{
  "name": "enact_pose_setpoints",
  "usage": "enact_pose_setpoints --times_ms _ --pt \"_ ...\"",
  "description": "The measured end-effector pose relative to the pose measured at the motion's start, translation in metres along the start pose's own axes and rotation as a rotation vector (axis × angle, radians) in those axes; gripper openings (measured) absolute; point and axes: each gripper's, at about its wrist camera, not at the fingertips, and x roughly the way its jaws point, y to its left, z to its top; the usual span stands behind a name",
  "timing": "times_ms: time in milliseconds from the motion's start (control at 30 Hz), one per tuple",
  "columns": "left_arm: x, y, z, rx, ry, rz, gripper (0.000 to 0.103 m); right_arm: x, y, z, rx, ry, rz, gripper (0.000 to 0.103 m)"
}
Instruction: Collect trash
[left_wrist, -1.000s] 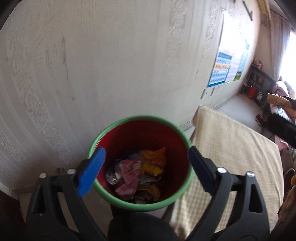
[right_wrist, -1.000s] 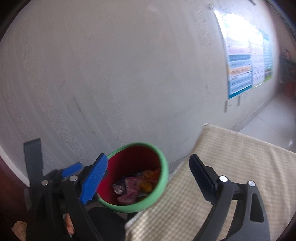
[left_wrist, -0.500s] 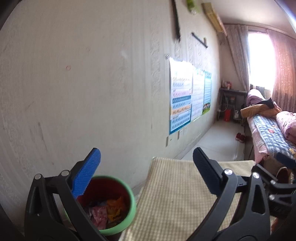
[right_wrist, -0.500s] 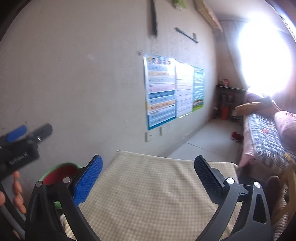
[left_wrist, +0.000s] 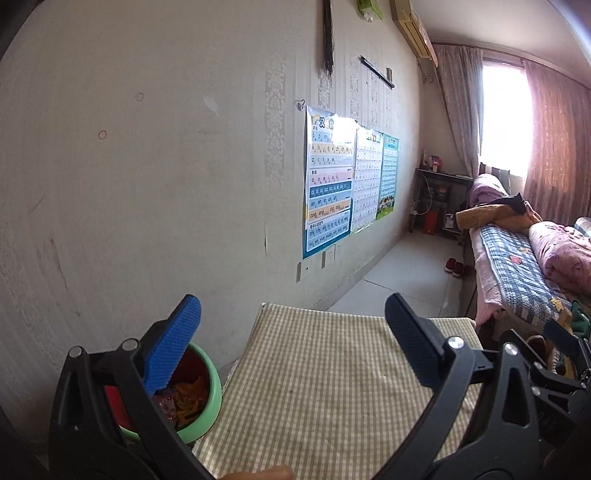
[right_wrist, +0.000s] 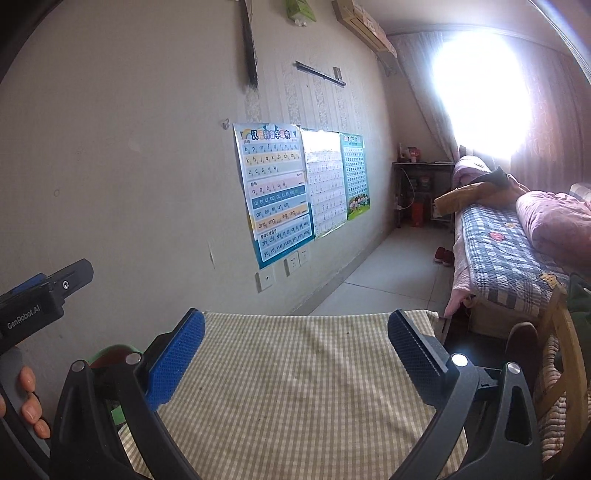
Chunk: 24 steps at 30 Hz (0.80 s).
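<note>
A green bin with a red inside (left_wrist: 207, 402) stands by the wall at the lower left, partly behind my left gripper's blue pad. Crumpled wrappers (left_wrist: 183, 400), orange and pink, lie inside it. My left gripper (left_wrist: 293, 325) is open and empty, held over the checked tablecloth (left_wrist: 325, 387). In the right wrist view my right gripper (right_wrist: 295, 339) is open wide with nothing between its fingers, above the same cloth (right_wrist: 295, 387). Only the bin's rim (right_wrist: 107, 354) peeks out behind its left finger. The body of the left gripper and the hand that holds it (right_wrist: 31, 398) show at the left edge.
A table under the checked cloth runs along a papered wall with posters (right_wrist: 280, 192) and sockets. Beyond it lies tiled floor (left_wrist: 402, 273), a bed with quilts (left_wrist: 524, 258) on the right, red shoes (left_wrist: 455, 266), a dark shelf and a bright curtained window. A wooden chair (right_wrist: 565, 354) stands at the right.
Both views have swung up and right, away from the bin and onto the table and room. The bin slid from the centre to the lower left. Both grippers stayed open.
</note>
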Motion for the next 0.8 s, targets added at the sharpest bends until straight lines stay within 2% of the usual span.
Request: enact_pose_setpoints --times_ms 800 --pt "0.0094 0.0068 -0.0047 -0.017 0.053 0.014 0.098 0.0058 0.0041 -0.0093 -0.009 0.054 0.009 0.096"
